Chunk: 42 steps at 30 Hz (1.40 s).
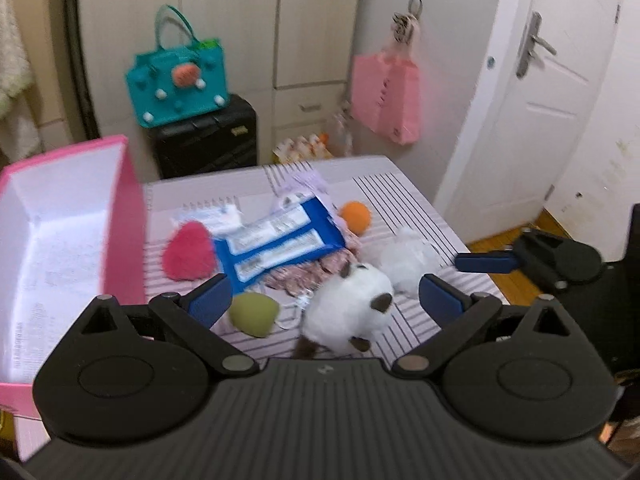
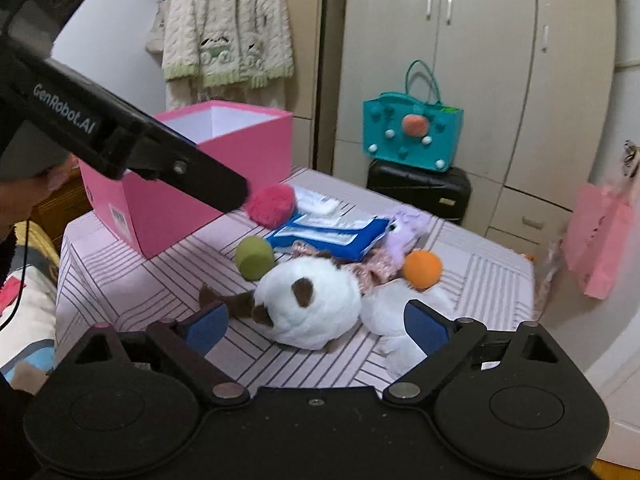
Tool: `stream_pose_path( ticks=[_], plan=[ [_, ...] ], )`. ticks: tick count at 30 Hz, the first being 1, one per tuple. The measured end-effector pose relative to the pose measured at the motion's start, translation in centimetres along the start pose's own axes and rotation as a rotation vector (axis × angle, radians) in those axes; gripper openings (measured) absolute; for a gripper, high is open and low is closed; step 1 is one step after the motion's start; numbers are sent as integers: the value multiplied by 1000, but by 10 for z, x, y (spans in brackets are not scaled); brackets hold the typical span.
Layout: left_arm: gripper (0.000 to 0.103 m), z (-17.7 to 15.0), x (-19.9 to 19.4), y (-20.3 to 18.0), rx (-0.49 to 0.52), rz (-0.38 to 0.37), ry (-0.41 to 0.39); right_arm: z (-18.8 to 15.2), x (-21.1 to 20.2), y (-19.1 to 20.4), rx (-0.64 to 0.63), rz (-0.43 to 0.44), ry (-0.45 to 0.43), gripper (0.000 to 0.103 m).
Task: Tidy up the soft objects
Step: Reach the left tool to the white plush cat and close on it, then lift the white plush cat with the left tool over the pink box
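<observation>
Both tools are hovering over the striped table (image 2: 120, 280) with their fingers spread wide and nothing between them. The white plush cat (image 1: 352, 308) is lying near the table's near edge, just ahead of the left gripper (image 1: 324, 300) and slightly right of its centre line, while in the right wrist view the same toy is sitting squarely in the gap of the right gripper (image 2: 316, 322). Its body is lying roughly across that gap, brown tail toward the left and a second white plush (image 2: 400, 312) touching it on the right. The right gripper is looking better lined up, so a straight push forward and down should be bracketing the toy. The pink box (image 2: 192, 184), open at the top, is standing at the far left, closer to the left gripper, so the carry will probably be running leftward. The green sponge (image 1: 254, 314) is lying just beside the left finger.
</observation>
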<state>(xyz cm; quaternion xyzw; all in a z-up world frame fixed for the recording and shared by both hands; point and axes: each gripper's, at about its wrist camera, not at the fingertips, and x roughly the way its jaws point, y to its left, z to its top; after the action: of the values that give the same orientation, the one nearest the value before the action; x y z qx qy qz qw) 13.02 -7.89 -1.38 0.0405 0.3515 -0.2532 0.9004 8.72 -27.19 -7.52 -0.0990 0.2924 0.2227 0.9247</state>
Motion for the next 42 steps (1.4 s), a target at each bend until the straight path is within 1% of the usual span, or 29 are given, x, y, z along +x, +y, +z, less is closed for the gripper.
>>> stream_pose_path(
  ticks=[3,5,9,11,13,16,18,20,22,28,32,37,42],
  plan=[
    [99,-4,18,-1,-2,-37,32,-4,14,-3,24,38,8,96],
    [93,-8,29,-2,1,-66,53,-8,22,-6,46,76,15,94],
    [85,-11,49,1,-14,-108,77,-15,41,-11,67,119,21,92],
    [75,-13,61,4,-20,-128,95,-18,50,-12,72,112,28,88],
    [71,-16,72,5,-26,-142,125,-20,57,-13,67,96,31,84],
    [66,-19,85,7,-32,-174,166,-23,64,-16,75,95,35,83],
    [65,-20,93,9,-50,-184,187,-24,68,-16,72,101,40,83],
    [65,-21,100,10,-65,-195,204,-24,71,-15,65,105,44,80],
    [64,-22,102,11,-71,-194,207,-24,74,-14,66,111,50,76],
    [62,-25,102,15,-111,-203,208,-25,73,-9,72,93,40,72],
    [62,-26,99,16,-132,-206,208,-25,68,-6,94,87,42,71],
    [62,-26,90,10,-112,-207,218,-23,58,-2,117,84,61,71],
    [62,-27,76,8,-120,-222,233,-18,45,4,139,93,78,71]
  ],
)
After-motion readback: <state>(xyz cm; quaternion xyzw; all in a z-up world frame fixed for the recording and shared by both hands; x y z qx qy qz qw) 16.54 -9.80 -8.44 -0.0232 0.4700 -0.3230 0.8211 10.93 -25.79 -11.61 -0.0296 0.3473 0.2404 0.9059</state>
